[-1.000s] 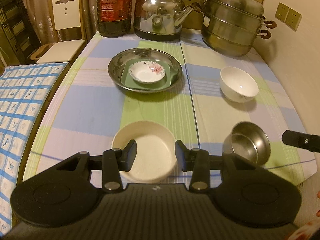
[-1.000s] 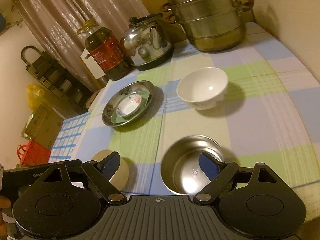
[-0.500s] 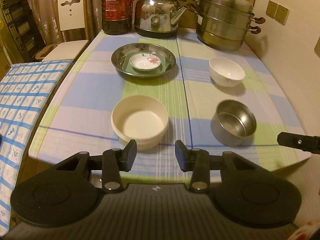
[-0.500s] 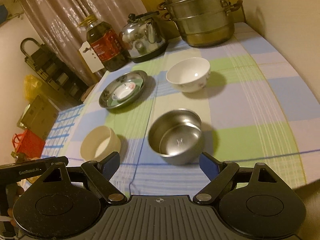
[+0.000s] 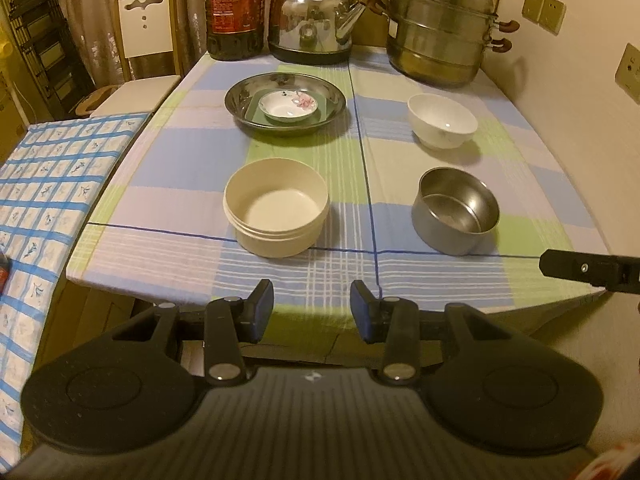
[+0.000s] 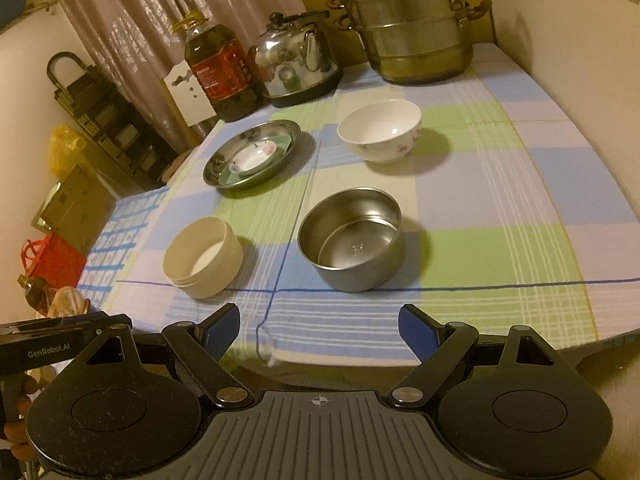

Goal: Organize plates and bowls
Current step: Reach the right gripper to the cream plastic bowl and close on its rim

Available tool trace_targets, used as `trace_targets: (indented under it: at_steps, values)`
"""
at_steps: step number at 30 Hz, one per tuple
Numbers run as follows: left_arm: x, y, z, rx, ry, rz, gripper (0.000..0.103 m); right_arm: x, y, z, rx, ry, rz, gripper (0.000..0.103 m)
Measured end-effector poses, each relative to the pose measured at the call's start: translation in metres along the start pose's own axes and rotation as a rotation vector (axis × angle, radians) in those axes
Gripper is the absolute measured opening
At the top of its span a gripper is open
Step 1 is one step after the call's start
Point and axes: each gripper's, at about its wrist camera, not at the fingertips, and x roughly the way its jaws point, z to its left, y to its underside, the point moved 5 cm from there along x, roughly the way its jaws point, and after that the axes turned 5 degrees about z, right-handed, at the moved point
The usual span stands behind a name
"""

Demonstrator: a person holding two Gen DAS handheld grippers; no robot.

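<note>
off the near edge of the tabletop (image 5: 168,184), both claws hung apart and empty, the left claw (image 5: 312,310) facing the cream bowl (image 5: 276,212), the right claw (image 6: 320,330) facing the steel bowl (image 6: 352,238).

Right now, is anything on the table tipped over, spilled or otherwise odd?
Nothing stands out. The cream round bowl, steel bowl and white porcelain bowl sit upright and apart; the small flowered dish rests in the steel plate.
</note>
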Motion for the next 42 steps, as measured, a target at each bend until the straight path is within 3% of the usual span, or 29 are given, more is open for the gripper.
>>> trace_targets:
  at_steps: [23,35,37,39,42]
  values:
    - [0.04,-0.011,0.048,0.003,0.053,0.107,0.039,0.069,-0.011,0.065,-0.096,0.015,0.134,0.086]
    - [0.067,-0.038,0.085,-0.004,0.097,0.133,0.038,0.118,-0.028,0.098,-0.097,0.006,0.166,0.086]
    - [0.073,-0.046,0.087,0.011,0.106,0.131,0.038,0.126,-0.031,0.102,-0.095,0.0,0.171,0.082]
    - [0.08,-0.052,0.088,0.027,0.113,0.133,0.038,0.134,-0.034,0.105,-0.082,0.005,0.174,0.072]
    - [0.092,-0.063,0.09,0.047,0.127,0.131,0.038,0.145,-0.039,0.108,-0.066,0.008,0.175,0.068]
